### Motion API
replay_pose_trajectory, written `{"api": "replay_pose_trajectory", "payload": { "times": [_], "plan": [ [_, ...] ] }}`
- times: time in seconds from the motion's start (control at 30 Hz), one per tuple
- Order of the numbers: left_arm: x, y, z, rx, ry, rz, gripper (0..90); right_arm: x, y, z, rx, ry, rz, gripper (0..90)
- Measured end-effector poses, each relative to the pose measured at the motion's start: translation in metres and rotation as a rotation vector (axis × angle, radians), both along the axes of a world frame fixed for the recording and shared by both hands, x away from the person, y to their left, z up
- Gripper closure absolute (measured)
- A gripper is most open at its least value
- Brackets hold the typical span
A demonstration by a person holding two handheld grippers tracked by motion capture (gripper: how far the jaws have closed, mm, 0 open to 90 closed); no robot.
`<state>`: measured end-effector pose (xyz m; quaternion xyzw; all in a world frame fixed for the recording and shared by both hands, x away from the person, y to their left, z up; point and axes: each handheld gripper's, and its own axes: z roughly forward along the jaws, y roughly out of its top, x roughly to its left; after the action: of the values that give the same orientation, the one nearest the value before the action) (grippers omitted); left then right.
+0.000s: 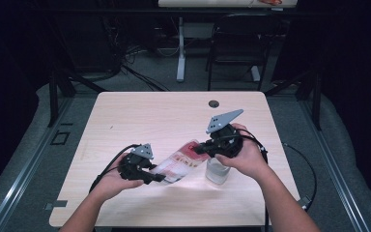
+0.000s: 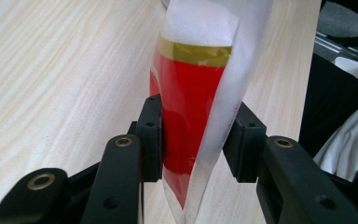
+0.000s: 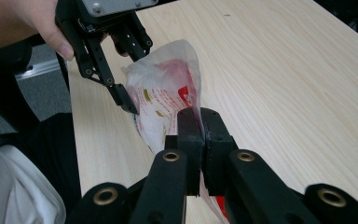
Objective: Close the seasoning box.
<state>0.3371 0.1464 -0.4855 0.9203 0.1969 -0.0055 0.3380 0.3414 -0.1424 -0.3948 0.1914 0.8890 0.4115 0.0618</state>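
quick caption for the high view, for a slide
Two hand-held grippers, left gripper and right gripper, hold a red-and-white plastic pouch between them above a wooden table.

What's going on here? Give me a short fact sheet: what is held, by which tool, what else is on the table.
Held item: red-and-white plastic pouch, lifted off the table between the two tools
Left gripper: jaws on either side of one end of the pouch, pressing its sides
Right gripper: jaws pinched tight on the pouch's other end
Also on the table: clear container, under the right hand
Surface: light wooden table
Background: dark chair beyond the table
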Motion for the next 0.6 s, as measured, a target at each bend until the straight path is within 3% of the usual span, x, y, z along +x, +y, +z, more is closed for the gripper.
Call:
{"api": "replay_pose_trajectory", "payload": {
  "times": [0.07, 0.3, 0.6],
  "plan": [
    [0.0, 0.001, 0.003, 0.01, -0.014, 0.0, 63.0, 0.0, -0.001, 0.0, 0.01, 0.006, -0.005, 88.2],
    [0.0, 0.003, 0.008, 0.028, -0.006, 0.001, 63.2, 0.001, -0.006, -0.006, 0.047, 0.012, -0.024, 88.1],
    [0.001, 0.004, 0.011, 0.014, -0.003, -0.003, 63.4, -0.004, -0.01, -0.012, 0.078, -0.01, -0.053, 87.9]
  ]
}}
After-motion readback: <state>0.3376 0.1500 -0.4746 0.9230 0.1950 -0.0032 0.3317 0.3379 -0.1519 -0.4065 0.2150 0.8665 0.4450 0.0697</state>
